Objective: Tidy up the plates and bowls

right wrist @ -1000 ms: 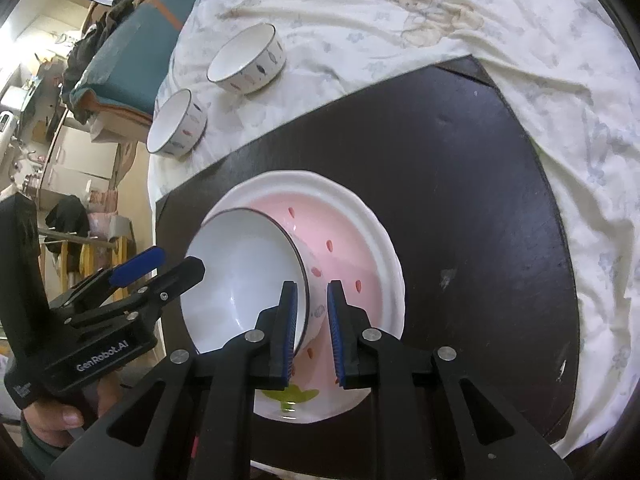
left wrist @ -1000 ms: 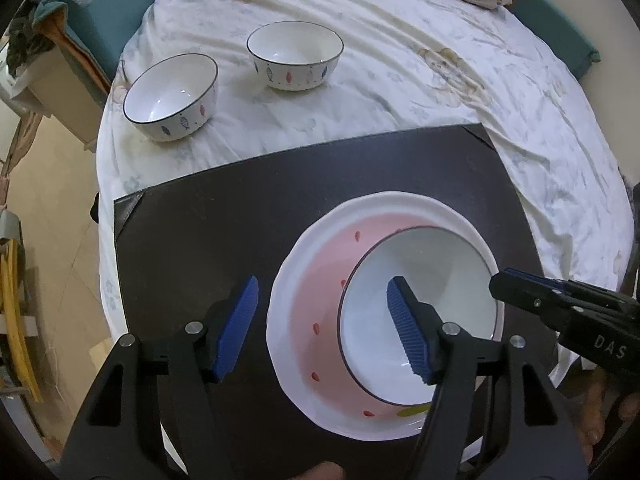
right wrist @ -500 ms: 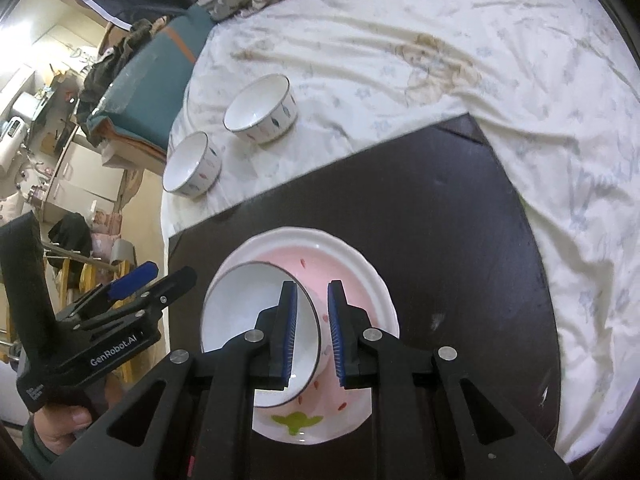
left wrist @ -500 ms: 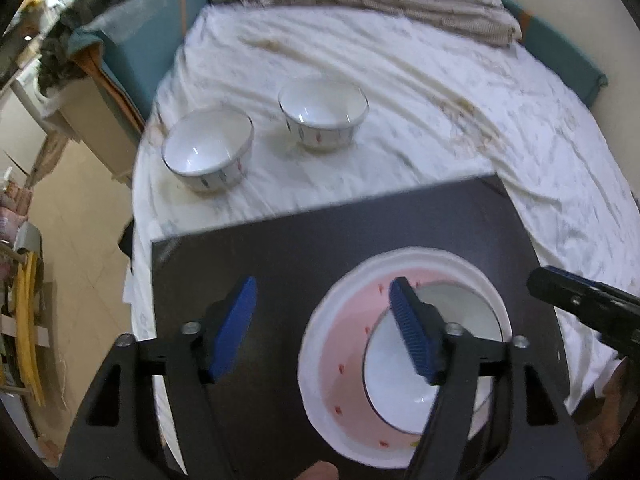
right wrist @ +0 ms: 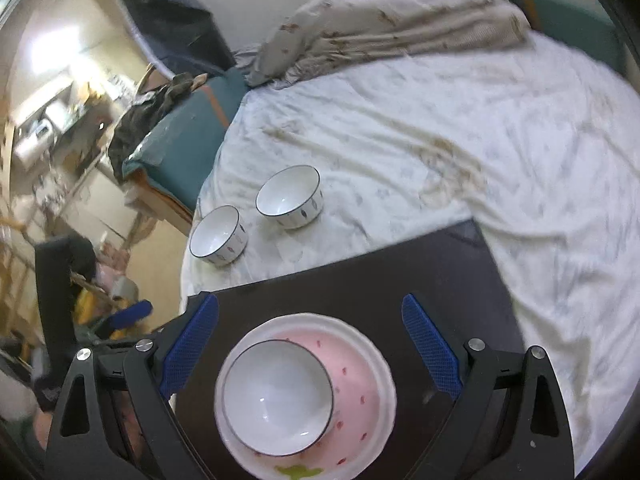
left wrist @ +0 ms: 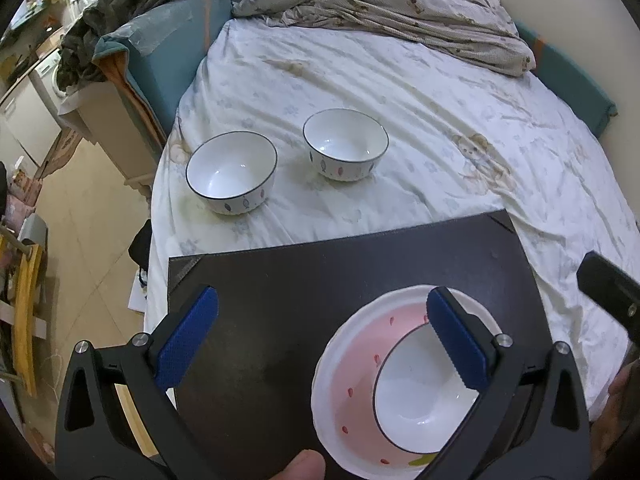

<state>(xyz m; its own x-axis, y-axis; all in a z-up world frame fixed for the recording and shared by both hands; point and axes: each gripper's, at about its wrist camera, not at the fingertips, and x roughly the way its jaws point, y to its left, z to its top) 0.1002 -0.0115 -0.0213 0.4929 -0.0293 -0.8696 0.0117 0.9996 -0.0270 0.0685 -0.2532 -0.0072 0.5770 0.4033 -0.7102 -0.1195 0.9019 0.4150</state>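
Observation:
A white bowl [left wrist: 420, 392] sits in a pink-and-white plate [left wrist: 360, 364] on a black mat [left wrist: 320, 280]; the bowl [right wrist: 278, 396] and plate [right wrist: 360, 380] also show in the right wrist view. Two more white bowls with dark rims stand on the bed sheet beyond the mat, one left [left wrist: 232, 176] and one right [left wrist: 346, 144], also seen as the left [right wrist: 218, 235] and right [right wrist: 289, 196] bowls in the right view. My left gripper [left wrist: 320, 338] is open and empty above the mat. My right gripper [right wrist: 310, 346] is open and empty above the plate.
A crumpled blanket [left wrist: 380, 12] lies at the bed's far end. A teal cushion with dark clothes [left wrist: 132, 48] sits at the bed's left. The bed's left edge drops to the floor [left wrist: 88, 240]. The right gripper's body [left wrist: 608, 292] shows at the right.
The right gripper has opened and let go of the bowl, which now rests in the plate. Both grippers have pulled back and up, away from the plate.

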